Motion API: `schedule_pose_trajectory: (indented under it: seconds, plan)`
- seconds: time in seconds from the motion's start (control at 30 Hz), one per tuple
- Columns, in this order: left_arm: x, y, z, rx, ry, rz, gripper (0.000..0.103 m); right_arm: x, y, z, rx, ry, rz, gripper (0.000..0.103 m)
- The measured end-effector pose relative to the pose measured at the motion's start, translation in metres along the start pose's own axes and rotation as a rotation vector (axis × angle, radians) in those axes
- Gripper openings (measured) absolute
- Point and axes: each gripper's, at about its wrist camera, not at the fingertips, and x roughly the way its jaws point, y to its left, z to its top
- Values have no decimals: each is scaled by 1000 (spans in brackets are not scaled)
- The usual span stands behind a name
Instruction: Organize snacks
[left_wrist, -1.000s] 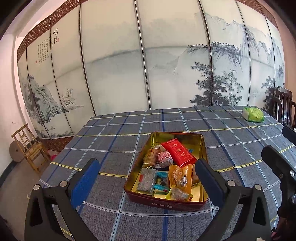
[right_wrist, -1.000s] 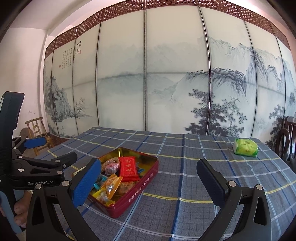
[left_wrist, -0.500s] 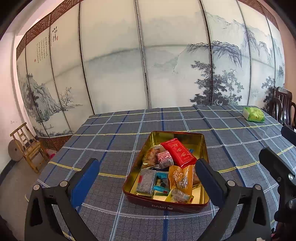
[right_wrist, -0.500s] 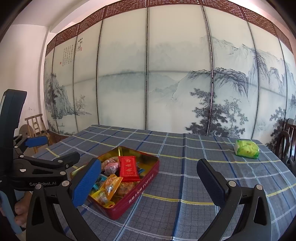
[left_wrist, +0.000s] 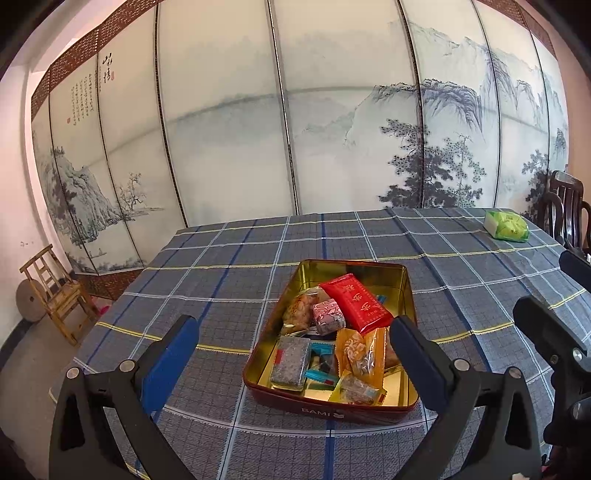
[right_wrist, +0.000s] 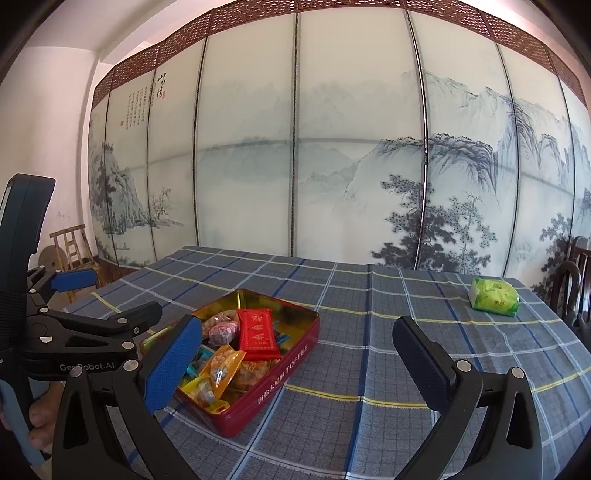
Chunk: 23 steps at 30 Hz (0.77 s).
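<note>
Plaid cloth, rectangular metal tin, crinkly wrappers

- From my left wrist view, the right finger of my left gripper covers the near right corner of the tin and part of the orange packet.
- In the right wrist view, my right gripper hides the tin's near left corner (the blue pad sits right over it).
- The snacks under the red packet are buried; I can't tell what they are.
- The dark chair is cut off by the picture's right edge.
- The print on the green pack is too small for me to read.
- Only some fingers of the hand show behind the left gripper's handle.
</note>
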Motion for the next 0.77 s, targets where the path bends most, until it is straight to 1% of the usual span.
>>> schedule_pose_trajectory:
  seconds: [0.23, 0.3, 0.37, 0.5, 0.57, 0.6, 0.63, 0.73, 0.77]
  plan:
    - [4, -3, -1, 9, 11, 5, 103, 4, -2, -5, 1, 8, 5, 102]
    - [5, -3, 0, 11, 15, 6, 103, 10, -10, -8, 17, 31, 9, 102]
    - [7, -2, 2, 12, 29, -7, 103, 21, -27, -12, 43, 70, 6, 102]
    - [14, 1, 6, -10, 51, -27, 103, 54, -88, -30, 57, 176, -80, 102]
    - [17, 5, 7, -30, 59, -47, 103, 76, -125, -46, 35, 274, -157, 102]
    - [17, 6, 8, -35, 59, -44, 103, 86, -144, -54, 32, 332, -190, 102]
    - [18, 5, 10, -32, 60, -25, 103, 95, -165, -62, 39, 389, -211, 102]
    - [20, 4, 13, -24, 62, 8, 103, 109, -222, -81, 97, 487, -269, 102]
    - [20, 4, 14, -22, 65, 22, 103, 110, -239, -85, 120, 505, -287, 102]
